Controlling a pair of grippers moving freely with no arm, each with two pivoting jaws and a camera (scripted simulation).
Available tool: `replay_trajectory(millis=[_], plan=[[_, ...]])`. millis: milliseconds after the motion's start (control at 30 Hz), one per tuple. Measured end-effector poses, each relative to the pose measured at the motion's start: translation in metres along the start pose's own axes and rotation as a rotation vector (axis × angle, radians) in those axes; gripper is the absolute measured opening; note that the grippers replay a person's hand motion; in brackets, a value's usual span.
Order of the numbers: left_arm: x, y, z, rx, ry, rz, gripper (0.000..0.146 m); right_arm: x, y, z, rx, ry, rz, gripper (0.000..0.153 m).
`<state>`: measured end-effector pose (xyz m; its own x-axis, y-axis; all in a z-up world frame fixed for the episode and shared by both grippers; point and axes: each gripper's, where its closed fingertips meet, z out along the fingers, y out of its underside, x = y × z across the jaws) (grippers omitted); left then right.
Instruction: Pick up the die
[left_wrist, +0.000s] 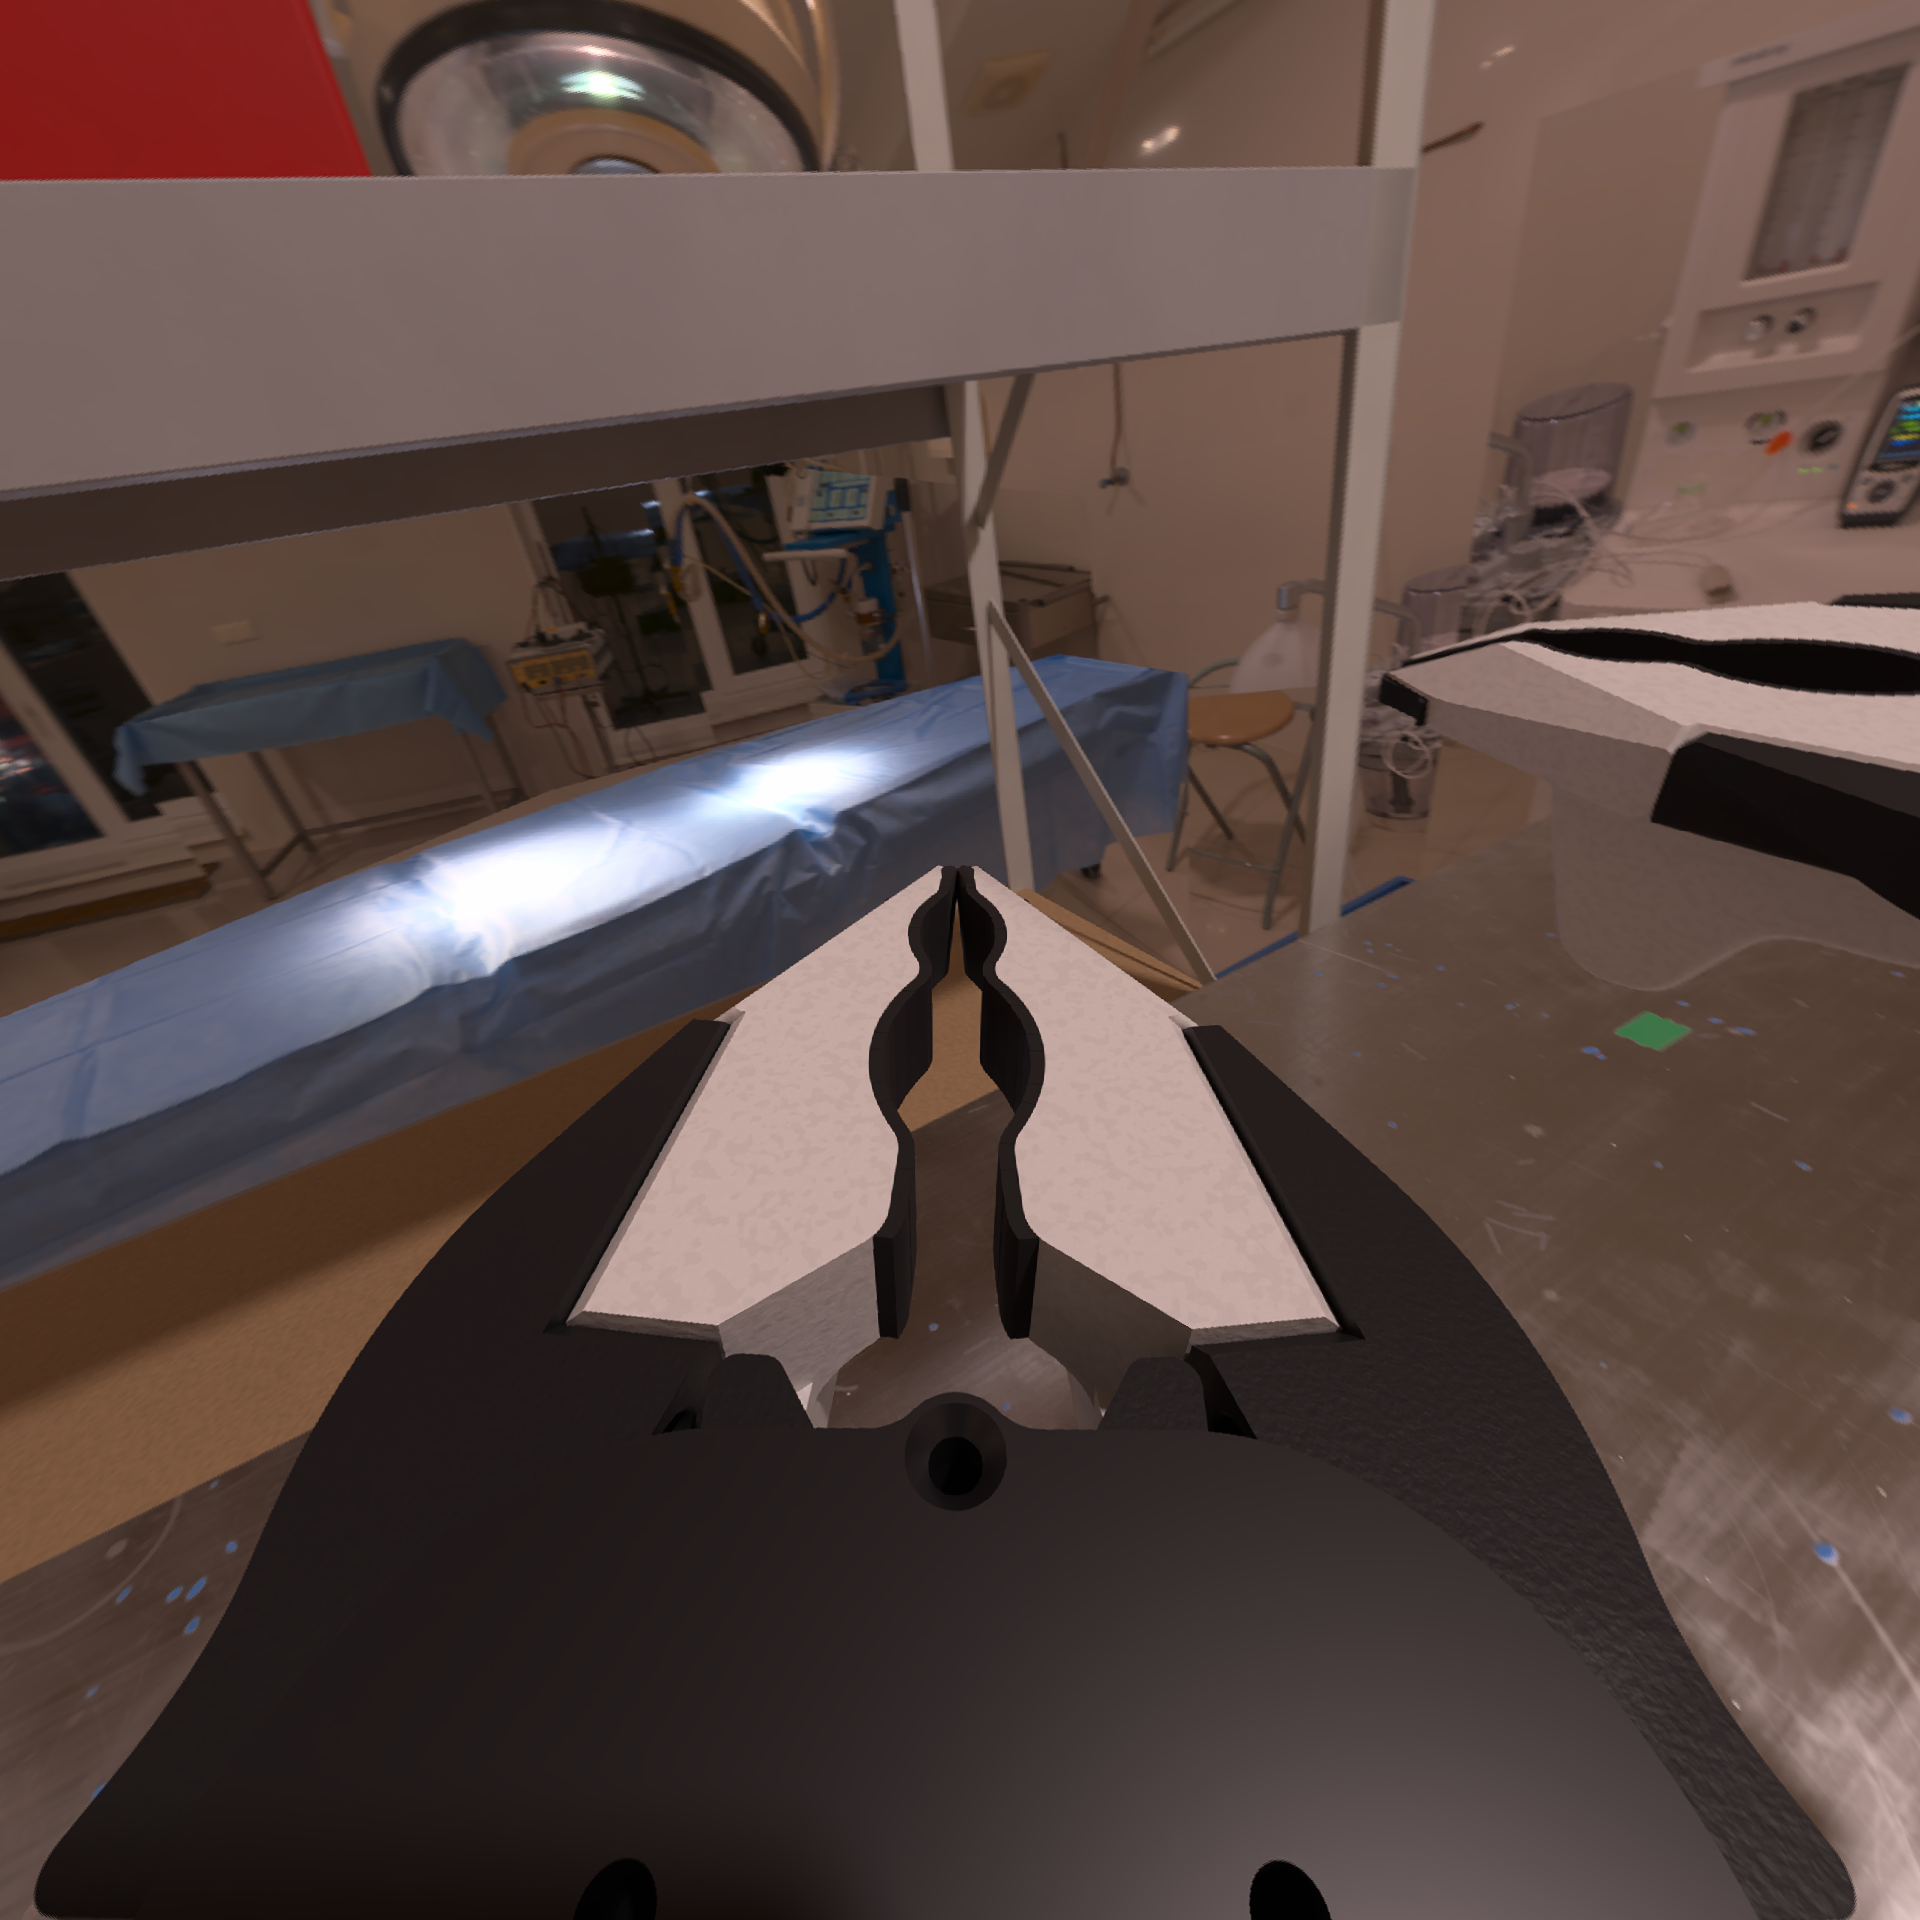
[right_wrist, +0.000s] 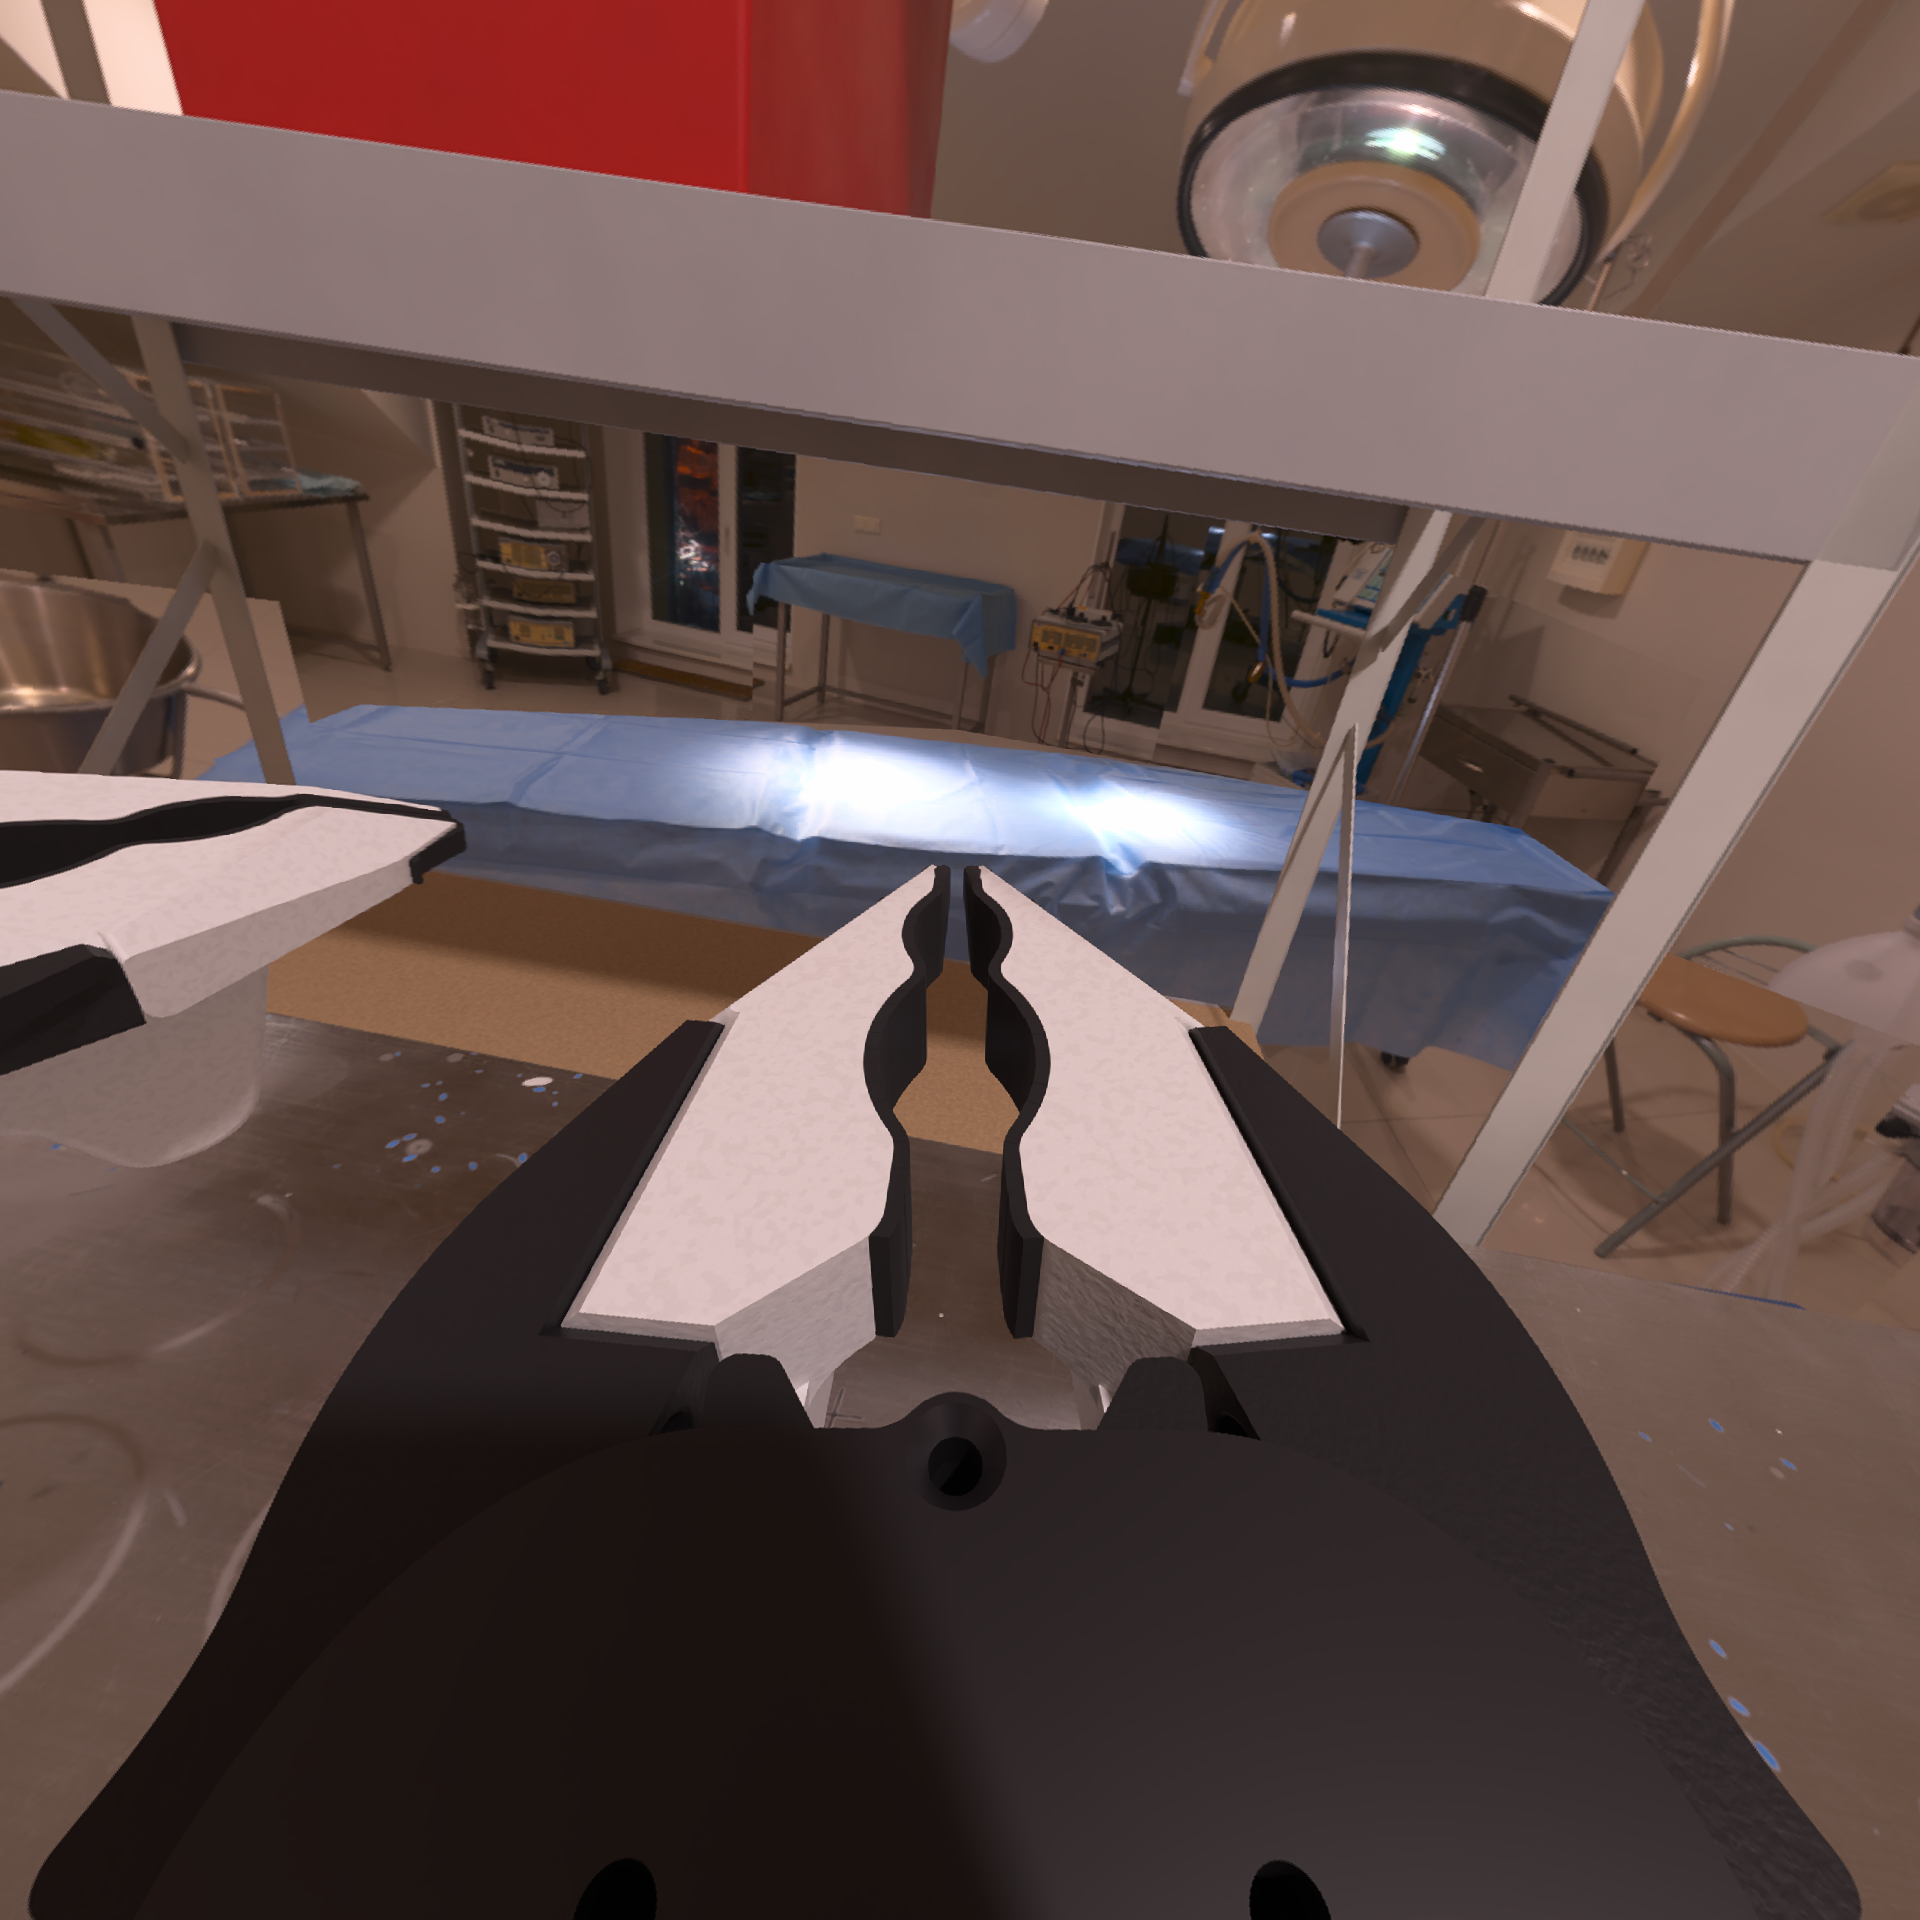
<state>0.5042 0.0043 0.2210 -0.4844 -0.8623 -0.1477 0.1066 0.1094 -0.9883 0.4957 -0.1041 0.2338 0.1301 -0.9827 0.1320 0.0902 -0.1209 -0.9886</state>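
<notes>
I see no die with pips in either view. A small green square (left_wrist: 1652, 1031) lies on the scratched metal table (left_wrist: 1558, 1299), ahead and to the right of my left gripper (left_wrist: 956, 878); I cannot tell whether it is the die. My left gripper is shut and empty, its tips touching, held above the table's far edge. My right gripper (right_wrist: 951, 878) is shut and empty too, with only a hairline gap at its tips. Each gripper shows in the other's view: the right one (left_wrist: 1397, 691) at the right edge, the left one (right_wrist: 442, 836) at the left edge.
A grey shelf beam (left_wrist: 727, 281) crosses overhead, with a large red block (left_wrist: 156, 83) on it; beam (right_wrist: 935, 343) and block (right_wrist: 551, 83) also show in the right wrist view. White shelf posts (left_wrist: 1351, 623) stand at the table's far side. A brown board (right_wrist: 520, 956) borders the table.
</notes>
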Motion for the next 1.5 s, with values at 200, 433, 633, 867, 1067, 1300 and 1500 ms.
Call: replay_trajectory(millis=[200, 433, 633, 867, 1067, 1300, 1500], plan=[[0.017, 0.009, -0.002, -0.084, 0.209, 0.008, 0.000, -0.017, 0.000, -0.006, -0.044, -0.173, -0.117, 0.003], [-0.008, 0.006, -0.008, -0.135, 0.275, -0.047, 0.002, 0.016, 0.025, -0.046, -0.241, -0.471, -0.276, 0.014], [-0.008, 0.006, -0.007, -0.144, 0.289, -0.056, 0.005, 0.075, 0.140, -0.126, -0.696, -0.753, -0.541, 0.036], [0.006, 0.011, -0.007, -0.154, 0.289, 0.063, 0.003, 0.106, 0.211, -0.168, -0.882, -0.868, -0.488, 0.037], [0.005, 0.019, -0.004, -0.167, 0.276, 0.104, 0.002, 0.111, 0.226, -0.177, -0.936, -0.889, -0.481, 0.023], [0.002, 0.028, 0.000, -0.189, 0.283, 0.097, 0.001, 0.087, 0.188, -0.155, -0.832, -0.912, -0.465, 0.016], [-0.005, 0.038, 0.003, -0.195, 0.249, 0.087, 0.000, 0.037, 0.148, -0.109, -0.780, -0.878, -0.463, 0.016]])
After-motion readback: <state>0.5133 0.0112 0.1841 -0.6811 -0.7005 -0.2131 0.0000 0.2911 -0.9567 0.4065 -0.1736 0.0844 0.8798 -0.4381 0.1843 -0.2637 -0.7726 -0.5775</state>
